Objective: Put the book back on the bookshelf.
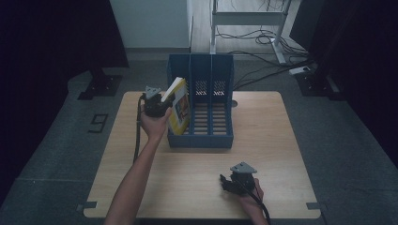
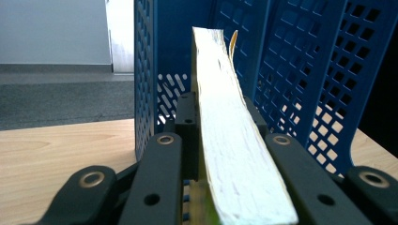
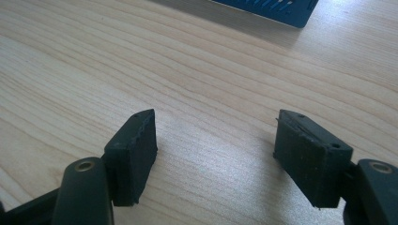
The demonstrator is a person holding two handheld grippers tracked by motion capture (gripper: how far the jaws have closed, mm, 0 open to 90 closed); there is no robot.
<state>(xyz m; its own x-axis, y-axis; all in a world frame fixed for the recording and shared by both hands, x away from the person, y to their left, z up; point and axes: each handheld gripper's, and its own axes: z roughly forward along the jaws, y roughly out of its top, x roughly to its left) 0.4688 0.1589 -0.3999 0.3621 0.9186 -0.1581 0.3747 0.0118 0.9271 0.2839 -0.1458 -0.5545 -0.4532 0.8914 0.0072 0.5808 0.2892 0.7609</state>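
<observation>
On book (image 1: 178, 110): writing perhaps unreadable

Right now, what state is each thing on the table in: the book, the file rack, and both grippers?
Book: yellow, closed, tilted, held at the rack's left slot.
File rack: blue, upright; middle and right slots empty.
Left gripper: shut on the book.
Right gripper: open, holding nothing, low over the table.
</observation>
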